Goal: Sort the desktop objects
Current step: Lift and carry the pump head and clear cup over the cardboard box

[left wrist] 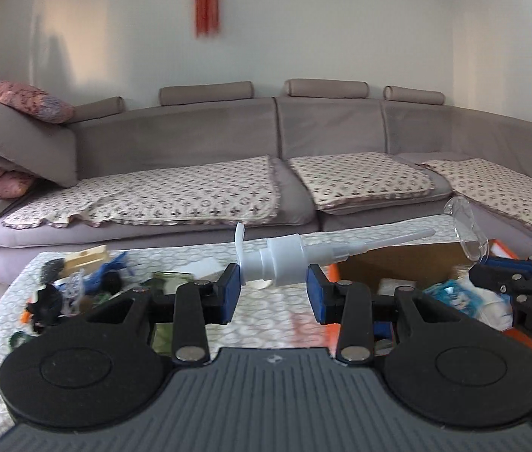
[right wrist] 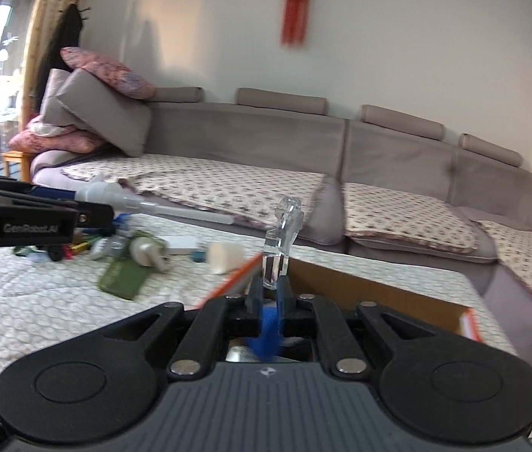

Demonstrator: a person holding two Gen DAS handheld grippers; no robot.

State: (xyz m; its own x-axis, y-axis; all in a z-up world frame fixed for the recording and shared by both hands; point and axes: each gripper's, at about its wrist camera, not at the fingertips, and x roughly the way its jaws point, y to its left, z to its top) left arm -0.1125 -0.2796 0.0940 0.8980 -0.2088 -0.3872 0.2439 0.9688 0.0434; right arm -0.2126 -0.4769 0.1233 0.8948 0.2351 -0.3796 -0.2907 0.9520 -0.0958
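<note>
left jaws grip white pump head (left wrist: pixel 277 260); right jaws grip clear piece (right wrist: pixel 279 248) over cardboard box (right wrist: pixel 378 290).

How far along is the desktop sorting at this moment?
Done: some packets already lie in the cardboard box. In hand: the left gripper holds a white pump head; the right gripper is shut on a clear plastic piece. Left: a pile of clutter, including a green bottle, on the table.
</note>
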